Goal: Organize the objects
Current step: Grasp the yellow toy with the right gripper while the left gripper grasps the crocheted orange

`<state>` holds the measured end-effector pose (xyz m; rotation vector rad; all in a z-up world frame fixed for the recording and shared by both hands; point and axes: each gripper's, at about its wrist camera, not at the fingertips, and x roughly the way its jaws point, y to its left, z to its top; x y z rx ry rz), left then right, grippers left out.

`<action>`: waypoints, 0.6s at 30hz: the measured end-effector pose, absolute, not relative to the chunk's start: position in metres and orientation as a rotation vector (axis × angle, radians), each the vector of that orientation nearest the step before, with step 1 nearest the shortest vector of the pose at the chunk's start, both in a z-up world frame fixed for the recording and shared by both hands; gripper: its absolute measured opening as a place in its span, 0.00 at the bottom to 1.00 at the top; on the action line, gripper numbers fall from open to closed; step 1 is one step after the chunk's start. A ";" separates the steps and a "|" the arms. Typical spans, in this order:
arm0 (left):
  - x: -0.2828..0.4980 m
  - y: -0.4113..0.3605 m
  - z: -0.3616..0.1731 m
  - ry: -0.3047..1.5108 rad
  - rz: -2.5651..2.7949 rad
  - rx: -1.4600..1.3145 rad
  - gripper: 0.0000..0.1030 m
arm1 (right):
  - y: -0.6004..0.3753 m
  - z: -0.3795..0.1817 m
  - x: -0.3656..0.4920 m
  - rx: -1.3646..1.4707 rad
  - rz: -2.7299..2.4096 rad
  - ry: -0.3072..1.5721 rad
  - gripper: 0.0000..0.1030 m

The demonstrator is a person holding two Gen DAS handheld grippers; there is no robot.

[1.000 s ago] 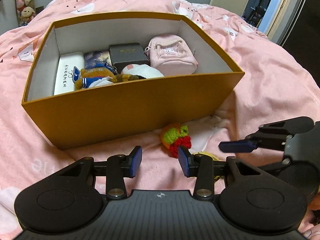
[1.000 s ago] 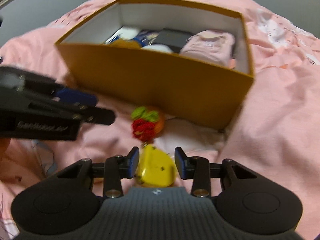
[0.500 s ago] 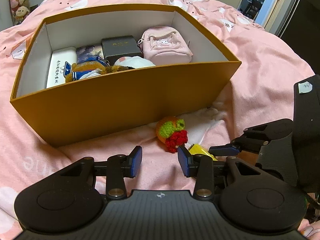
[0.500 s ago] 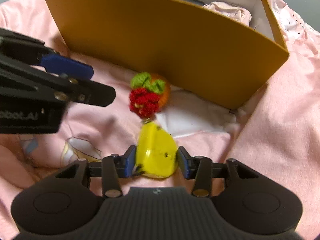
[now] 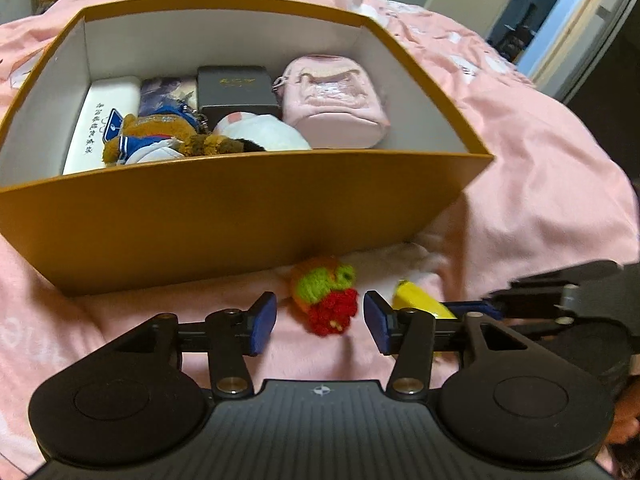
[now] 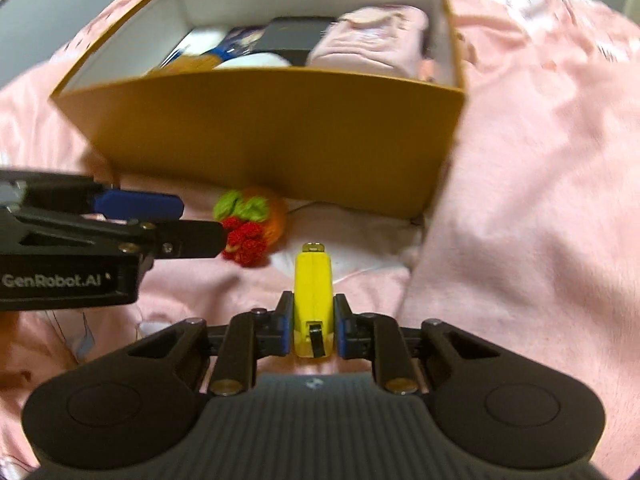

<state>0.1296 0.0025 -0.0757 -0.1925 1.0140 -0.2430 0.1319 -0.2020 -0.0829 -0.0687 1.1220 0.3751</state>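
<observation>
right gripper [image 6: 311, 332]: bottom centre of the right wrist view, jaws closing with the blue pads pressed on both flat sides of the yellow case [image 6: 313, 300], so it is grasping it; the case stands on edge between them, its metal loop pointing up the frame
left gripper [image 5: 320, 322]: bottom centre of the left wrist view, jaws opening, holding nothing; the crochet charm [image 5: 326, 294] lies just beyond the gap between the pads, apart from both
crochet charm: orange, green and red yarn on the pink bedspread [image 5: 540, 184], middle of the frame, close against the foot of the box wall
yellow case, seen from the left: lower right of centre, partly hidden behind the left gripper's right finger
cardboard box [image 5: 248, 216]: open-topped, fills the upper half of both views, already holding a pink pouch [image 5: 334, 100], a dark box [image 5: 236, 90], a white case [image 5: 102, 120] and plush toys
risk, grip: the case is smooth and pinched low near its end, so I judge it could pivot or slip as it is lifted over the wall
risk, crowding: the two grippers work close together by the charm, so a sideways move could knock them together
risk, charm: soft yarn tucked near the wall could be nudged under the box edge instead of caught
</observation>
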 end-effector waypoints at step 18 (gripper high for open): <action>0.150 -0.011 -0.108 1.066 -0.273 -0.242 0.48 | -0.213 -0.101 0.157 -0.014 0.340 1.132 0.20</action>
